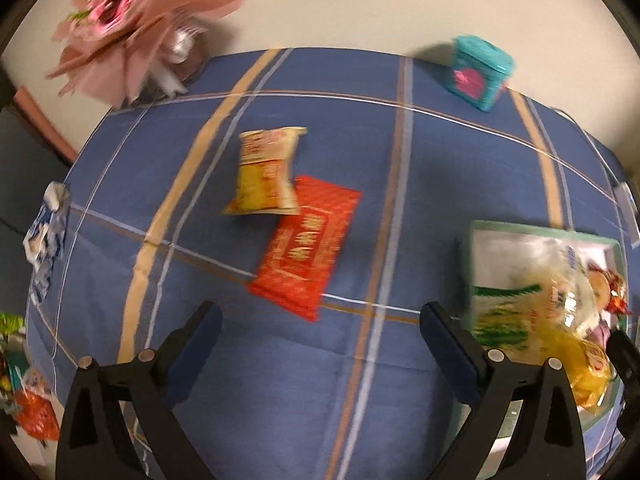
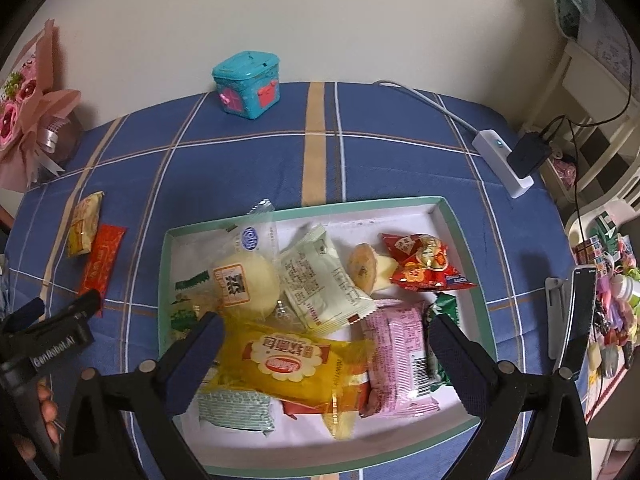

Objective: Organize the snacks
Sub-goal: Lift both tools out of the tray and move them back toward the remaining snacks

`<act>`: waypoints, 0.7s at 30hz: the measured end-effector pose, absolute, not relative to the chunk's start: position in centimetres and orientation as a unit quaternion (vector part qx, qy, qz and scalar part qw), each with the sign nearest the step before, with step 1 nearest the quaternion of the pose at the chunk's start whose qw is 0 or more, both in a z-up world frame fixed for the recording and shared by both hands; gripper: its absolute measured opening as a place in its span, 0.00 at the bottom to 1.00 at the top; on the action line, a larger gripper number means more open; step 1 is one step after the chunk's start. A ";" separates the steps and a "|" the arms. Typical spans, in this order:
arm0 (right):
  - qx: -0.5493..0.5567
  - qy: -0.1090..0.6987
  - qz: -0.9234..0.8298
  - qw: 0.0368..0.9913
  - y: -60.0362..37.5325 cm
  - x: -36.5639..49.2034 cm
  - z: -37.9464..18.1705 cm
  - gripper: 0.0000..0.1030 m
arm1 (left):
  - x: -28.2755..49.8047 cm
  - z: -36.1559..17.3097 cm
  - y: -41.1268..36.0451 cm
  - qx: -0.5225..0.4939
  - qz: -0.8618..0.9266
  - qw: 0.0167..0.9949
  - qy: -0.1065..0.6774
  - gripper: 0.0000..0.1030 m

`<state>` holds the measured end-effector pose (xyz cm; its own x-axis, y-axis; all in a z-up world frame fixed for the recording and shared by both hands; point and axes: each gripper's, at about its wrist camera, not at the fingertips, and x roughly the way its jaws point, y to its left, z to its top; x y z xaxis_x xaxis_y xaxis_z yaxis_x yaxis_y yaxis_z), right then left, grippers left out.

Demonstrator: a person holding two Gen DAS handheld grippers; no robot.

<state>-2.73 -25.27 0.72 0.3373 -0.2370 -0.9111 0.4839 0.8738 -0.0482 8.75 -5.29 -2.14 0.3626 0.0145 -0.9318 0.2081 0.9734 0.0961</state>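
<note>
A white tray with a teal rim (image 2: 380, 202) holds several wrapped snacks: a yellow packet (image 2: 296, 364), a pink one (image 2: 396, 356), a red bag (image 2: 430, 266) and a round bun in clear wrap (image 2: 246, 280). My right gripper (image 2: 326, 324) hangs open above them, with the yellow packet lying below and between its fingers, untouched. My left gripper (image 1: 320, 316) is open over bare cloth, holding nothing. Just beyond it lie a red packet (image 1: 308, 248) and a yellow packet (image 1: 266, 172), overlapping. The tray (image 1: 520, 229) is to its right. The left gripper (image 2: 64, 304) also shows beside the tray, held by a hand.
A blue plaid cloth (image 1: 280, 380) covers the table. A teal box (image 2: 247, 85) stands at the far edge and a pink bouquet (image 1: 132, 32) at the far left corner. On the right are a white power strip (image 2: 504, 160) with cables and a phone on a stand (image 2: 576, 320).
</note>
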 end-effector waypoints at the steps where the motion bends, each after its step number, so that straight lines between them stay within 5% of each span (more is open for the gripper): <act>1: 0.115 0.532 -0.220 0.810 -25.0 -2.5 0.7 1.00 | 9.1 -2.1 -4.4 0.093 -0.050 0.820 0.562 0.96; 21: 0.092 0.535 -0.160 0.824 -17.0 2.6 0.2 1.00 | 12.5 -1.5 7.7 0.013 0.048 0.830 0.556 0.96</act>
<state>2.63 -17.04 0.18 0.3755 -0.1657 -0.9119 0.3621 0.9319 -0.0203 12.53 7.74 -1.55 0.3771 0.0932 -0.9215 -0.0653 0.9951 0.0739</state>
